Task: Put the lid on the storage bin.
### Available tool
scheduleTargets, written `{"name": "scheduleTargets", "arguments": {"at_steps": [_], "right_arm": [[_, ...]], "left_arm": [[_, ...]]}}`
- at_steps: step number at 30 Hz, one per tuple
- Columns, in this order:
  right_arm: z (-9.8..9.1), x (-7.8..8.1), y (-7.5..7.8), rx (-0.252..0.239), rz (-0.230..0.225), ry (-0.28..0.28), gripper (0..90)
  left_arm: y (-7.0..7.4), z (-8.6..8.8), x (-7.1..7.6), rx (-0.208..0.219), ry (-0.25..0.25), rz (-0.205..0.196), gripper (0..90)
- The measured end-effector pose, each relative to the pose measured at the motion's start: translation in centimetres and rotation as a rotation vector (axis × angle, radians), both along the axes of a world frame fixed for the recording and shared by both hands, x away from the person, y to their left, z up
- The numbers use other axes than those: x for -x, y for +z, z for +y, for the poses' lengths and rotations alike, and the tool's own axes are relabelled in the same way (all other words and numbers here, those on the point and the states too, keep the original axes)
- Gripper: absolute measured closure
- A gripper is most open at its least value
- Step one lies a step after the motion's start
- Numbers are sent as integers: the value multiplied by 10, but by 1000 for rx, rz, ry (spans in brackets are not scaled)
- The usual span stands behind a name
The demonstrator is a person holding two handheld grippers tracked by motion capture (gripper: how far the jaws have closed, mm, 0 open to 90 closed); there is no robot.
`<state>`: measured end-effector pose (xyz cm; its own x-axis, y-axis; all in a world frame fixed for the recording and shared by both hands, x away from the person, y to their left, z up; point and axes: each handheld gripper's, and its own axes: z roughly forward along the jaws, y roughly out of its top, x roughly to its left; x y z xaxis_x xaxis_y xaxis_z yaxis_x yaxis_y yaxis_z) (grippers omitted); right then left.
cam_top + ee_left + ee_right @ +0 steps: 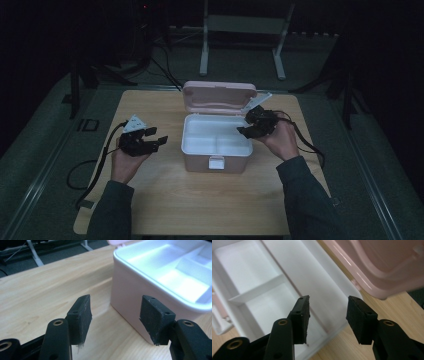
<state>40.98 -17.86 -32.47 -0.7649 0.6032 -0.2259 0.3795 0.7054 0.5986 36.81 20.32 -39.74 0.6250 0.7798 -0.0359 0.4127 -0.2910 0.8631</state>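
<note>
The pink box [216, 145] sits mid-table [150, 200], lid [218, 96] thrown back and standing up at its 12 o'clock edge. A white tray inside, split by a divider into compartments; the high view shows nothing in them. The latch tab [216, 162] hangs on the front wall at the box's 6 o'clock, facing you.

Your left gripper [156, 142] is at the box's 9 o'clock, near it but apart, held off the wood in your left hand [126, 162], grey three-cornered plate on top, cable [92, 172] trailing back toward 7 o'clock. In the left gripper view the jaws stand wide apart with nothing between them; the pads [83, 318] are bare, and the box's near corner [130, 297] shows beyond the gap, not touched.

Your right gripper [246, 129] is at the box's 3 o'clock rim, your right hand [280, 142] behind it, jaws pointing in over the tray's right side. In the right gripper view the jaws are likewise spread and clamp nothing: one pad [302, 317] hangs above the white tray floor [274, 305], the other [358, 318] above the rim and the wood outside it. The lid's pink underside [387, 267] shows at that view's 1 o'clock. Whether either pad touches the rim, cannot tell.
</note>
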Motion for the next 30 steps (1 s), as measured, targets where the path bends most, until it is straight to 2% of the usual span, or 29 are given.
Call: {"name": "scheduleTargets", "arguments": {"at_steps": [4,7,8,11,14,15,16,19,22,24,27,30], "right_arm": [[-11,-4,-5,-48,2,-13,531],[-16,-7,-8,-40,-2,-33,537],[-21,-10,-10,-62,0,-56,540],[-32,-15,-11,-138,17,-56,538],[-38,-19,-11,-167,18,-75,538],[-45,-23,-11,-196,27,-96,552],[-49,-25,-11,-200,27,-108,557],[-54,-29,-11,-212,22,-128,567],[-61,-37,-10,-245,19,-153,553],[-62,-40,-9,-246,16,-161,545],[-68,-49,-6,-276,-4,-218,570],[-71,-54,-2,-314,-20,-227,604]], "left_arm": [[7,-1,-7,2,-4,-5,423],[11,-4,-14,-1,-4,-11,424],[14,-5,-19,9,-6,-18,430],[17,-7,-28,17,-6,-15,439],[19,-8,-34,30,-7,-7,450],[20,-8,-37,29,-4,-2,456],[24,-8,-43,31,-2,6,462],[28,-7,-49,58,-6,11,481],[37,-10,-59,59,-7,13,510],[39,-11,-61,58,-7,14,512],[46,-16,-69,57,-4,17,516],[51,-20,-78,68,-3,23,529]]}}
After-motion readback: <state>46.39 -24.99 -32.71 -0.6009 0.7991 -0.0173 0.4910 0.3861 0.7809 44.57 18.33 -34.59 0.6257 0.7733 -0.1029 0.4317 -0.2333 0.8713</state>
